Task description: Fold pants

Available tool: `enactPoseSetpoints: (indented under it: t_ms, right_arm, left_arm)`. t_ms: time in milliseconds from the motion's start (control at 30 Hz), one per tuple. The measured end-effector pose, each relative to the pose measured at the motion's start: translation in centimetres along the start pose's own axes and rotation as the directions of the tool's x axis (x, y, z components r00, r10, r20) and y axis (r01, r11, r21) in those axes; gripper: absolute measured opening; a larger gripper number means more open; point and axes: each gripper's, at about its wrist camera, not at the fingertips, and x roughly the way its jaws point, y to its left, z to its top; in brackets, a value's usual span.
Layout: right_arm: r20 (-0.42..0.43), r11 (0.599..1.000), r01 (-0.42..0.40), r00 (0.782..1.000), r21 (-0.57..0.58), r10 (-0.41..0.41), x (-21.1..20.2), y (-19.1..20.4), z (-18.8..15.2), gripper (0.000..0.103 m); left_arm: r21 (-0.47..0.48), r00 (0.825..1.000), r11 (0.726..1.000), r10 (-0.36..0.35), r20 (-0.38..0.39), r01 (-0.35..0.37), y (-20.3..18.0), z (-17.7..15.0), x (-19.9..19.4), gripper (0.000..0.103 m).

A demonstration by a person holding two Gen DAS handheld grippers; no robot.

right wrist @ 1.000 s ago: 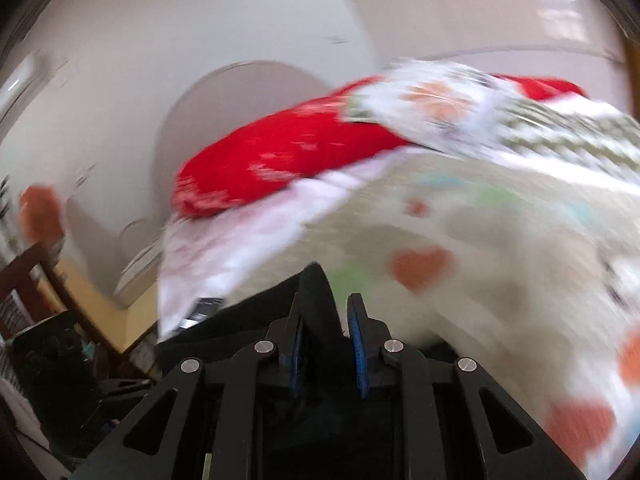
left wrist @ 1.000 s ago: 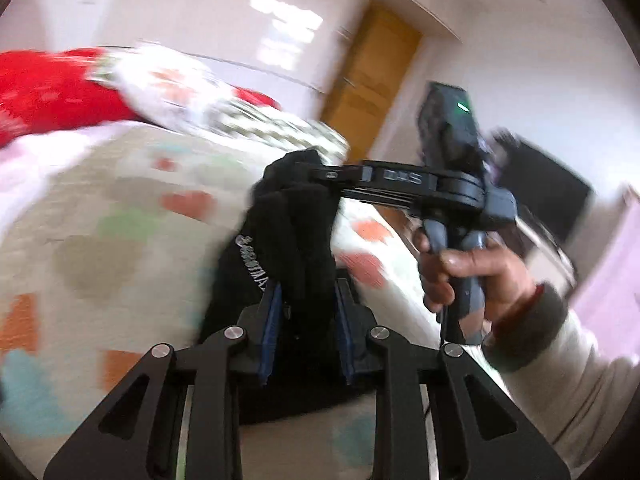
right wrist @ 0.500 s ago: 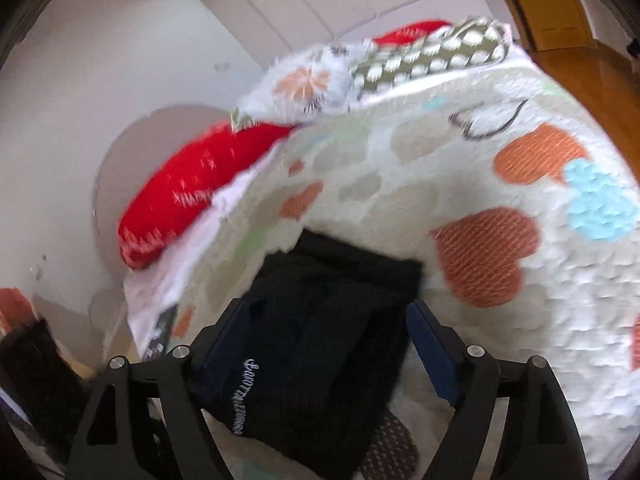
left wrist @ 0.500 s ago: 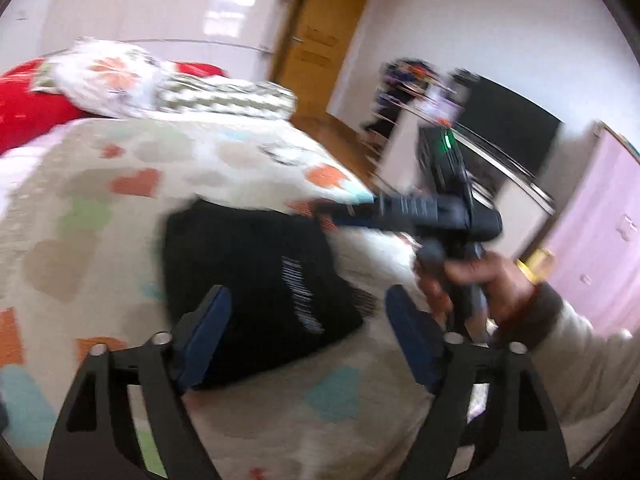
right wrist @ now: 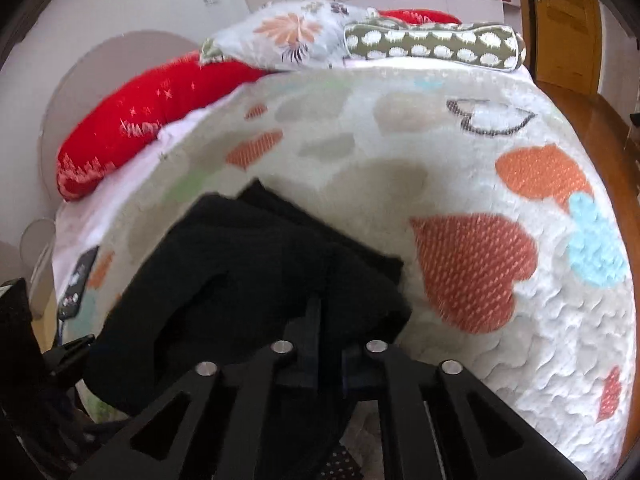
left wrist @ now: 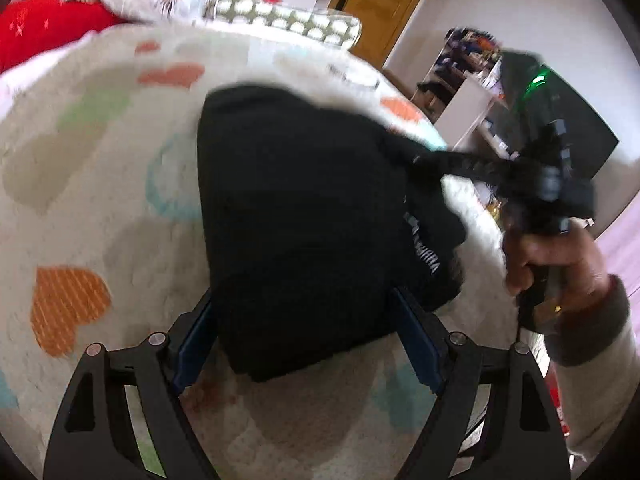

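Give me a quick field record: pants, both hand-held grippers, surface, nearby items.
pants: black pants, folded bundle lying on the blanket
left hand-held gripper: left hand-held gripper, open, fingers either side of the bundle's near end
right hand-held gripper: right hand-held gripper, shut on the pants' edge
surface: heart-print blanket on a bed
nearby: red pillow, floral pillow, spotted bolster at the far end

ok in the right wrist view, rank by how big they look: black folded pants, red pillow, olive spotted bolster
1. black folded pants, though nearest the camera
2. long red pillow
3. olive spotted bolster, farthest away
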Motion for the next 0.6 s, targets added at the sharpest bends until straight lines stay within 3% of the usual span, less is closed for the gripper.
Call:
enactPoseSetpoints:
  t_ms: [67,200,300,333,400,467,533,600]
  right_arm:
    - [0.005,1.000,0.007,1.000,0.019,-0.008,-1.2,-0.2,0.0,0.031]
    - [0.055,0.998,-0.046,0.998,0.040,0.044,-5.5,-0.3,-0.5,0.033]
    - [0.063,0.995,-0.093,0.994,0.025,0.091,-6.3,0.9,-1.6,0.033]
    - [0.038,0.994,-0.112,0.993,0.010,0.111,-5.5,1.6,-2.5,0.032]
    - [-0.033,0.997,-0.080,0.996,-0.025,0.079,-3.7,2.5,-3.7,0.027]
    - [-0.074,0.998,-0.039,0.997,-0.044,0.036,-2.3,2.9,-5.4,0.029]
    - [-0.065,0.998,-0.047,0.997,-0.044,0.044,-3.0,2.8,-5.8,0.029]
    - [-0.096,0.997,-0.053,0.994,-0.051,0.048,-3.7,2.4,-4.9,0.030]
  left_arm:
    - [-0.006,0.999,1.000,-0.009,0.039,0.009,0.2,0.1,-1.7,0.083]
    - [0.015,0.987,1.000,0.004,0.158,-0.007,-0.2,1.2,-5.7,0.083]
    - [0.009,0.980,1.000,-0.004,0.197,0.002,-0.2,2.3,-5.4,0.083]
    - [0.009,0.981,1.000,0.011,0.196,-0.013,-0.2,2.4,-4.8,0.083]
    - [0.001,0.985,0.999,0.037,0.166,-0.037,-0.2,2.5,-2.9,0.083]
    - [-0.014,0.994,0.998,0.064,0.092,-0.063,0.3,2.0,-0.6,0.083]
    - [-0.033,0.998,0.999,0.045,0.038,-0.044,1.0,1.2,0.6,0.083]
    - [-0.062,0.999,0.998,0.019,0.050,-0.016,1.7,0.5,0.5,0.083]
